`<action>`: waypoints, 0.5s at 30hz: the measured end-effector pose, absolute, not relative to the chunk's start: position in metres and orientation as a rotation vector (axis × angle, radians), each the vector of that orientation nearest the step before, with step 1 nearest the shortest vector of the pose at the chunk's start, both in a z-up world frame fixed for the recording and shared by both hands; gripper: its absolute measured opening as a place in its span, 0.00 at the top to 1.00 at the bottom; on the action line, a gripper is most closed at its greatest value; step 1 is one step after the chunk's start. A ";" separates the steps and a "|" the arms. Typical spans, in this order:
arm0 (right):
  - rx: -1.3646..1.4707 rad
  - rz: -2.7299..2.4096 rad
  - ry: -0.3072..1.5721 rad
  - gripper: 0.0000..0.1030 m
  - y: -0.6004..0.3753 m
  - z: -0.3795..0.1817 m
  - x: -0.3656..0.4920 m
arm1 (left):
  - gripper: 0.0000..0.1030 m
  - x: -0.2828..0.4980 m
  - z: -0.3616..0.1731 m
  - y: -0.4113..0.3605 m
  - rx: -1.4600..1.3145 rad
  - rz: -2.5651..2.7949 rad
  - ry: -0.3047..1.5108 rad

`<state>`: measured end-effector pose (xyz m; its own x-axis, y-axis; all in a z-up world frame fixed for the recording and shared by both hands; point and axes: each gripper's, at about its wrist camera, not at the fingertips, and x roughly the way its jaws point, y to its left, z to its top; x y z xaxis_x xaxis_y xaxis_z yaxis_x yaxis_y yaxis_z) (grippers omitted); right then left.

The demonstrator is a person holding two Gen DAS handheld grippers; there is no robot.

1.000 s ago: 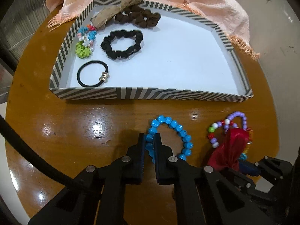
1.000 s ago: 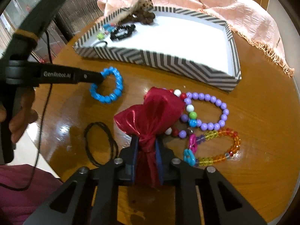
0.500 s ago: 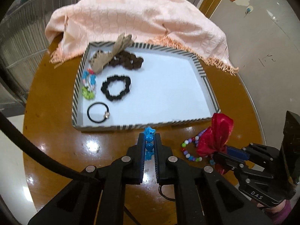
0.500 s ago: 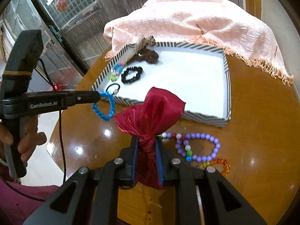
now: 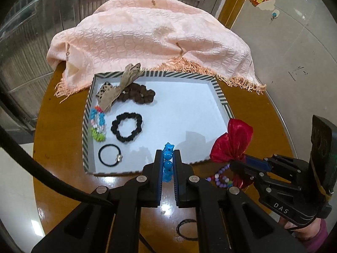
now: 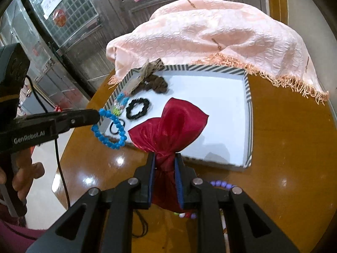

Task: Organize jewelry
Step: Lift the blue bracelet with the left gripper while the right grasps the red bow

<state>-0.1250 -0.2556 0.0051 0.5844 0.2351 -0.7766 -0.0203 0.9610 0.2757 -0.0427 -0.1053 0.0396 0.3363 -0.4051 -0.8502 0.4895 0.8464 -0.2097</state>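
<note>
Quick count from where I'm sitting: two grippers, both loaded. My left gripper is pinching a blue bead bracelet, held above the tray's near edge. In the right wrist view the same bracelet hangs as a full loop at about 9 o'clock; the left view only shows it edge-on between the fingers. My right gripper is squeezed around the neck of a red pouch, lifted off the table.

One striped tray with four things along its 9 o'clock side: a brown scrunchie with a tan bow, a multicolour bead bracelet, a black scrunchie and a thin black hair tie. The rest of the tray floor is bare white.

On the table: a purple bead bracelet just beside the pouch at 4 o'clock in the left view, and a black hair tie near 6 o'clock. The right view barely shows those, just a few purple beads behind the fingers. One pink cloth is draped at 12 o'clock, overlapping the tray's far edge.
</note>
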 end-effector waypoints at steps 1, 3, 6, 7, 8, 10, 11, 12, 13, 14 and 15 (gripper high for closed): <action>0.248 0.146 0.936 0.83 -0.257 0.005 -0.123 | 0.93 -0.040 0.040 -0.108 0.095 -0.582 1.078; 0.246 0.134 0.936 0.83 -0.262 0.005 -0.117 | 0.93 -0.036 0.039 -0.113 0.101 -0.581 1.078; 0.252 0.121 0.939 0.83 -0.269 0.005 -0.106 | 0.93 -0.030 0.037 -0.119 0.110 -0.578 1.077; 0.253 0.118 0.940 0.83 -0.271 0.004 -0.104 | 0.93 -0.028 0.036 -0.121 0.113 -0.576 1.077; 0.255 0.114 0.941 0.83 -0.274 0.004 -0.100 | 0.93 -0.025 0.035 -0.123 0.115 -0.573 1.080; 0.260 0.111 0.941 0.83 -0.277 0.003 -0.094 | 0.93 -0.022 0.033 -0.126 0.116 -0.572 1.085; 0.262 0.109 0.941 0.83 -0.278 0.003 -0.091 | 0.93 -0.019 0.032 -0.127 0.114 -0.572 1.090; 0.263 0.108 0.941 0.83 -0.280 0.002 -0.087 | 0.93 -0.017 0.030 -0.129 0.114 -0.572 1.094; 0.264 0.106 0.941 0.83 -0.281 0.002 -0.083 | 0.93 -0.014 0.029 -0.132 0.115 -0.572 1.097; 0.266 0.104 0.942 0.83 -0.282 0.001 -0.079 | 0.93 -0.012 0.028 -0.133 0.116 -0.573 1.099; 0.269 0.103 0.944 0.83 -0.284 0.000 -0.074 | 0.93 -0.010 0.027 -0.136 0.116 -0.575 1.104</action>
